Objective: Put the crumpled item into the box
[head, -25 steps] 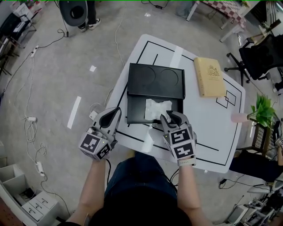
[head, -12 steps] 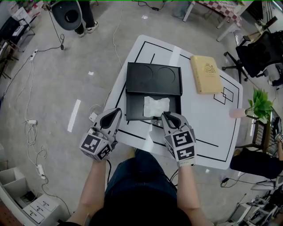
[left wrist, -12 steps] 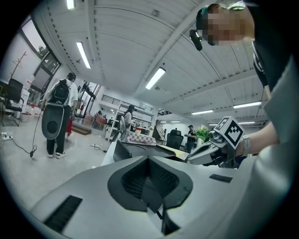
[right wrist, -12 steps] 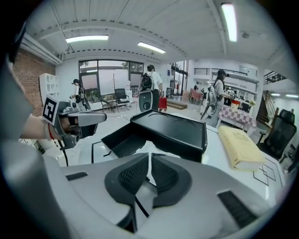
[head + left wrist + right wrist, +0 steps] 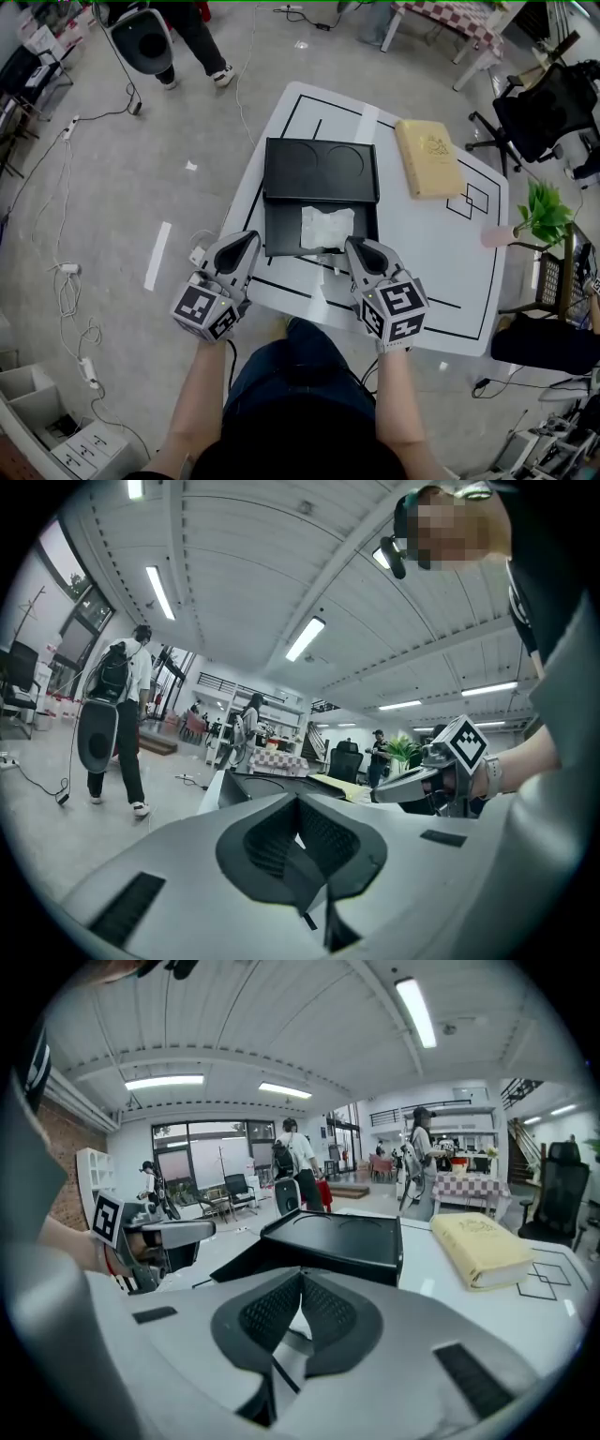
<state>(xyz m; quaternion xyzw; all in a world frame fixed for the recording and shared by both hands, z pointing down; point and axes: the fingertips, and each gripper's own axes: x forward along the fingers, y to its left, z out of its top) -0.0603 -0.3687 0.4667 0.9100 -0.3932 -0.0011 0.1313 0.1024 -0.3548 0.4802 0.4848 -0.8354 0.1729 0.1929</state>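
A crumpled white paper lies inside the open black box, whose lid stands open at the back. My right gripper hovers just off the box's front right corner, shut with nothing between its pads. It does not touch the paper. Over the table's front left edge my left gripper is held shut and empty. In the right gripper view the pads meet in front of the black lid. In the left gripper view the left gripper points at the box.
A yellow book lies at the back right of the white table. A potted plant and a pink cup sit at the right edge. Beyond are an office chair, floor cables and a walking person.
My right gripper has closed its jaws and drawn slightly back from the paper, which stays in the box. The left gripper has kept its place.
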